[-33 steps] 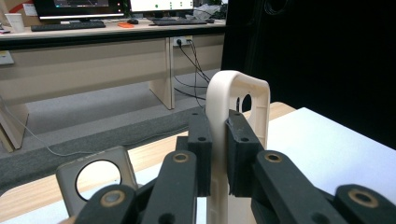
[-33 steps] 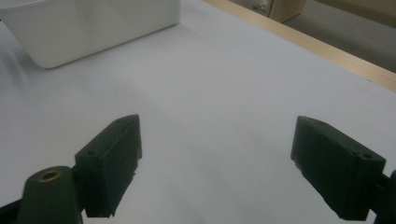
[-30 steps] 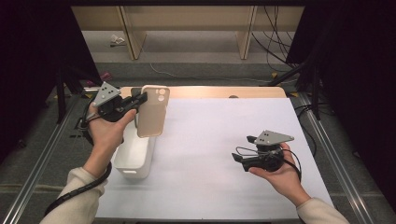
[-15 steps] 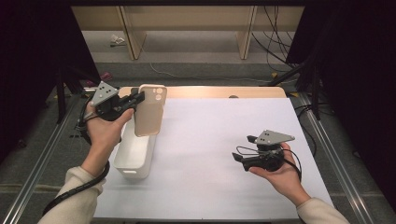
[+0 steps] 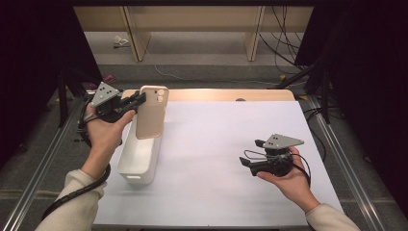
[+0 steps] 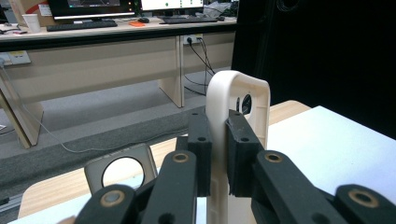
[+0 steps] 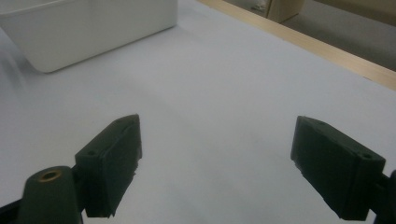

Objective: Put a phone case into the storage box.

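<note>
A beige phone case (image 5: 151, 114) hangs upright over the far end of a white bin (image 5: 136, 177), held by its side edge. My left gripper (image 5: 140, 99) is shut on it. In the left gripper view the two black pads clamp the phone case (image 6: 243, 91) just below its camera cut-out, and the left gripper (image 6: 219, 140) points toward the desks beyond the table. My right gripper (image 5: 243, 162) rests low over the white table sheet (image 5: 216, 144) at the right. In its own view the right gripper (image 7: 219, 163) stands open with bare sheet between its jaws.
The bin (image 7: 84, 28) is long and narrow and lies at the table's left side. A second, greyish case with a round cut-out (image 6: 122, 170) lies near the wooden far edge (image 5: 216, 95). Metal rails run along both table sides.
The left hand with the phone case has drifted very slightly to the left. The right hand has kept still.
</note>
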Available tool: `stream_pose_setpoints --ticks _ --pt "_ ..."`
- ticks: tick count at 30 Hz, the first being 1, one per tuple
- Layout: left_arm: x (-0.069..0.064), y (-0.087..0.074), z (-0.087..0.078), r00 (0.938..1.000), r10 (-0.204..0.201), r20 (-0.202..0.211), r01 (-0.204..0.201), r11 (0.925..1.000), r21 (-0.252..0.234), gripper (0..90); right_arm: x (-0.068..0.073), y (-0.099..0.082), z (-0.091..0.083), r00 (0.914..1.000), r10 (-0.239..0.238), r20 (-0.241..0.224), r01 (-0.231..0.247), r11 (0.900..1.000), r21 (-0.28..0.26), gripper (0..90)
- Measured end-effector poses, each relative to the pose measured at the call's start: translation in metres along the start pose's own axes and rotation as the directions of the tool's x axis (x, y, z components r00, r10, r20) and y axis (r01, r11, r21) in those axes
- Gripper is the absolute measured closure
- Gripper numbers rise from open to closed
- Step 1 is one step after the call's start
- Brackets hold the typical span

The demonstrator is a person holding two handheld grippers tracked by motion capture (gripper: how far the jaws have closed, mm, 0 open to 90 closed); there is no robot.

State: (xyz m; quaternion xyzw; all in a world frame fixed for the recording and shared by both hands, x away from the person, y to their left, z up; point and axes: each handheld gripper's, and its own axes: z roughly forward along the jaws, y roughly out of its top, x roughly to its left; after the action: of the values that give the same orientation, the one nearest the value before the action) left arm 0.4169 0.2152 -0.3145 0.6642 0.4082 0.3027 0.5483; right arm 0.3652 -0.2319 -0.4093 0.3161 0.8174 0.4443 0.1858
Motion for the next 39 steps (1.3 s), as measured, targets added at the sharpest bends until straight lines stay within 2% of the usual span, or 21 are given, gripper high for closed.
stream_pose_setpoints --ticks 39 --pt "0.031 -0.006 -0.001 0.9975 -0.016 -0.069 0.017 0.9996 0.021 81.8 -0.001 -0.001 0.001 0.9999 0.012 -0.004 -0.012 0.9999 0.004 17.2"
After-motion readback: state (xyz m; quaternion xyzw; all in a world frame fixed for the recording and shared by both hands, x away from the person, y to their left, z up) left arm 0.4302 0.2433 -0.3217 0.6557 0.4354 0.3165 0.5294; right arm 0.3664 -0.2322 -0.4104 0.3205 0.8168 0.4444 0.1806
